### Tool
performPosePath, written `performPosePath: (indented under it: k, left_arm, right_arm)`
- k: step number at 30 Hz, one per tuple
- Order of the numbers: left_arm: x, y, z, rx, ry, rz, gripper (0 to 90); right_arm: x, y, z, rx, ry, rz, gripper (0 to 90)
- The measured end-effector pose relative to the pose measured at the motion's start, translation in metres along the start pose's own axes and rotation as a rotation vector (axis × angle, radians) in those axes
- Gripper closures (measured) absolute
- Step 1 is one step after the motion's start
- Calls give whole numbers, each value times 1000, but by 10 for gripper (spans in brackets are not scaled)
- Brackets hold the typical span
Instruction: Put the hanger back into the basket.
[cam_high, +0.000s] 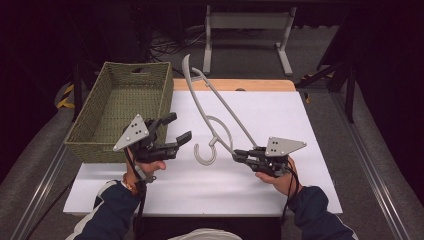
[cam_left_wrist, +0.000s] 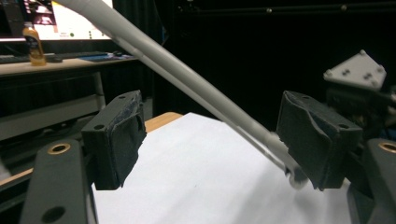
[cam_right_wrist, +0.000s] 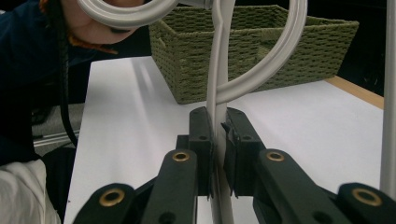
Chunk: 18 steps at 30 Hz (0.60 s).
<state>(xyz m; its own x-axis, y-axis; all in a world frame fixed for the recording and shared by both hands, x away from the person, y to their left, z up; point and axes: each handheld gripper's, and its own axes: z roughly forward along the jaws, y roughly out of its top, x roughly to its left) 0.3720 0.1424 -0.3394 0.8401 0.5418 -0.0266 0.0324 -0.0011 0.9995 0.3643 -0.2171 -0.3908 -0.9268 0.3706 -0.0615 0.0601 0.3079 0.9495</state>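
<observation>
The right claw (cam_high: 239, 155) is pressed together on the thin grey bar of a plastic hanger (cam_high: 212, 107), pinching it near the shoulder end, just beside where the inner loop curls off. From there the hanger rises slantwise above the white surface (cam_high: 300, 150), its hook (cam_high: 205, 155) hanging low between the two hands and its far tip reaching toward the woven basket (cam_high: 95, 130). The left claw (cam_high: 175, 130) stands spread, nothing between its pads (cam_left_wrist: 119, 135), with the hanger's bar passing just ahead of it. The hanger looks light, stiff and smooth, so it probably pivots easily in a one-point pinch. A second hold on the straight bar, well apart from the first, would likely steady it.
</observation>
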Motion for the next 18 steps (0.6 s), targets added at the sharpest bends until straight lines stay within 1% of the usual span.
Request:
performPosePath:
  k: [1,3,5,7,8,9,11,13,14,15,16,18]
  left_arm:
    - [1,0,4,4,-2,-10,246]
    - [4,0,12,14,-15,-15,248]
    - [6,-1,19,25,-25,-31,253]
    - [9,-3,25,26,-61,-60,256]
    - [9,-3,26,22,-73,-58,257]
    - [10,-2,27,18,-72,-52,262]
    - [9,-2,29,20,-83,-51,282]
    - [9,-2,31,29,-74,-52,296]
    - [9,-3,32,30,-77,-60,306]
    - [10,-4,32,24,-80,-60,330]
    - [10,-4,32,14,-84,-51,374]
    - [8,-5,32,13,-101,-61,431]
  right_arm:
    - [2,0,1,-1,4,-8,827]
    - [4,0,3,-4,22,-19,827]
    - [7,1,4,2,23,-40,827]
    - [8,1,5,0,38,-52,827]
    - [9,1,5,2,35,-56,826]
    - [9,1,6,6,39,-57,827]
    - [9,1,7,11,38,-64,826]
    - [10,0,8,14,42,-72,827]
    - [11,1,8,15,39,-81,827]
    - [12,1,9,15,38,-88,827]
    - [12,1,9,14,42,-87,827]
    - [12,1,10,22,45,-86,826]
